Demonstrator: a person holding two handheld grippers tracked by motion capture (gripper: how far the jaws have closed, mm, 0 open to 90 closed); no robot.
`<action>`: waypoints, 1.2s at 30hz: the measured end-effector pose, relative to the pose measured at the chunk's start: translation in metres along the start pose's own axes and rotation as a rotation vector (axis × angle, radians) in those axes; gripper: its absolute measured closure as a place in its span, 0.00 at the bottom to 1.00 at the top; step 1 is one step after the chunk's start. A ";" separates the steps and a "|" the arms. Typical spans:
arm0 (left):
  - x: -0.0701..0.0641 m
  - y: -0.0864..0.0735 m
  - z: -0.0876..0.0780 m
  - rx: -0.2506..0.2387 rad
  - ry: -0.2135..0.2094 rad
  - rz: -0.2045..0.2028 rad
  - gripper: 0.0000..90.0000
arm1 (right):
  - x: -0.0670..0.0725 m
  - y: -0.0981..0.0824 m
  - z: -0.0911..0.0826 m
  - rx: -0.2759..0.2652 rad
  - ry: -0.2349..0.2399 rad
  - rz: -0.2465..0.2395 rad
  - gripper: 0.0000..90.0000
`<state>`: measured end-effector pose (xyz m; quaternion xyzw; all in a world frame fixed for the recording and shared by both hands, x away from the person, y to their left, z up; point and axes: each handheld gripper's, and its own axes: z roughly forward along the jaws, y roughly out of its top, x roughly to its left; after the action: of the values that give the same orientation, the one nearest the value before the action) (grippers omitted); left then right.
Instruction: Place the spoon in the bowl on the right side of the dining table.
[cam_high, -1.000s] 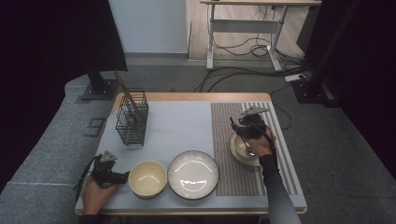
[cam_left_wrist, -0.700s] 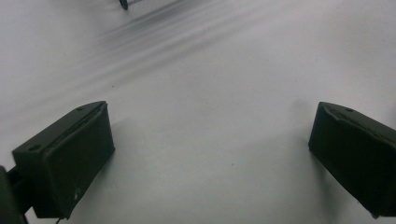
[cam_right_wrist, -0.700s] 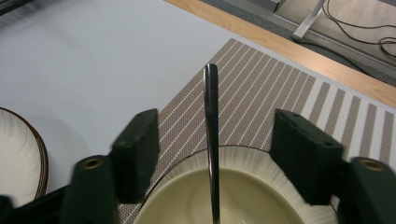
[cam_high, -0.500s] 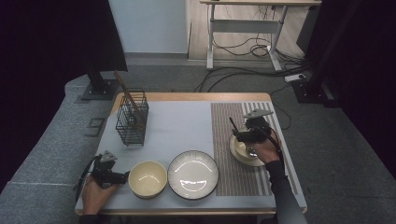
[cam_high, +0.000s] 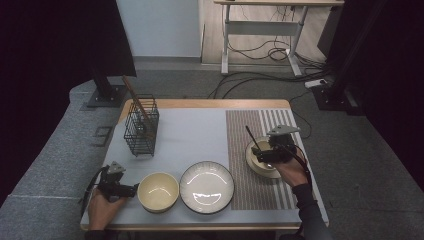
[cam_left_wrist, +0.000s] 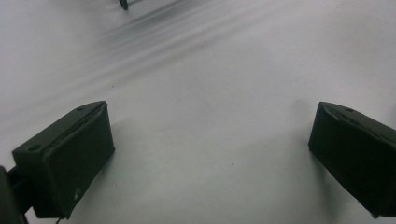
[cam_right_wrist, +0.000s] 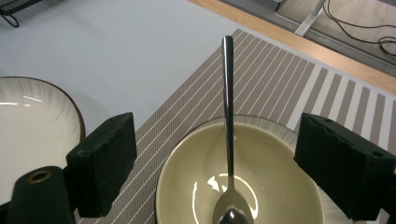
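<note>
At the near left corner of the tabletop (cam_high: 200, 125), the left gripper (cam_high: 134, 189) is lying low in the person's left hand (cam_high: 102, 210), pointing toward an empty cream bowl (cam_high: 158, 191) just beside it. In the left gripper view its jaws are standing wide apart over bare pale surface, with nothing between them. Farther back on the left, a black wire basket (cam_high: 141, 131) is standing upright with a long brown utensil (cam_high: 134, 96) leaning out of it. To the right of the cream bowl, a white plate (cam_high: 207, 186) is sitting at the near middle, its right rim overlapping the left edge of a striped mat (cam_high: 239, 145) that is covering the right part of the tabletop.

On that mat, a second cream bowl (cam_right_wrist: 243, 186) is holding a spoon (cam_right_wrist: 228, 140). The spoon's head is resting on the bowl's bottom and its handle is leaning up over the far rim, pointing away toward the back of the mat. In the high view the same bowl (cam_high: 256, 163) is showing partly under the right gripper (cam_high: 261, 156), with the spoon handle (cam_high: 251, 137) sticking out to the upper left.

The right gripper, held in the person's right hand (cam_high: 290, 170), is hovering just above the bowl. Its jaws have just been opening and are now standing wide on either side of the spoon handle, which is lying in the gap between them without either pad touching it.
</note>
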<state>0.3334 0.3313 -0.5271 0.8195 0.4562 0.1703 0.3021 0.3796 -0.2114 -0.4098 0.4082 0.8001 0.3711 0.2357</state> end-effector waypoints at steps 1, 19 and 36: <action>0.000 0.000 0.000 -0.001 0.000 -0.002 0.00 | 0.000 -0.003 -0.001 -0.001 -0.003 0.006 0.12; 0.000 0.000 0.000 0.000 0.000 -0.001 0.00 | 0.002 -0.050 -0.020 0.006 -0.055 0.041 0.00; 0.000 0.000 0.000 -0.001 -0.001 -0.002 0.00 | 0.010 -0.097 -0.017 0.044 -0.092 0.085 0.00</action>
<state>0.3333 0.3311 -0.5271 0.8190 0.4570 0.1697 0.3027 0.3164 -0.2476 -0.4760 0.4633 0.7783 0.3440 0.2474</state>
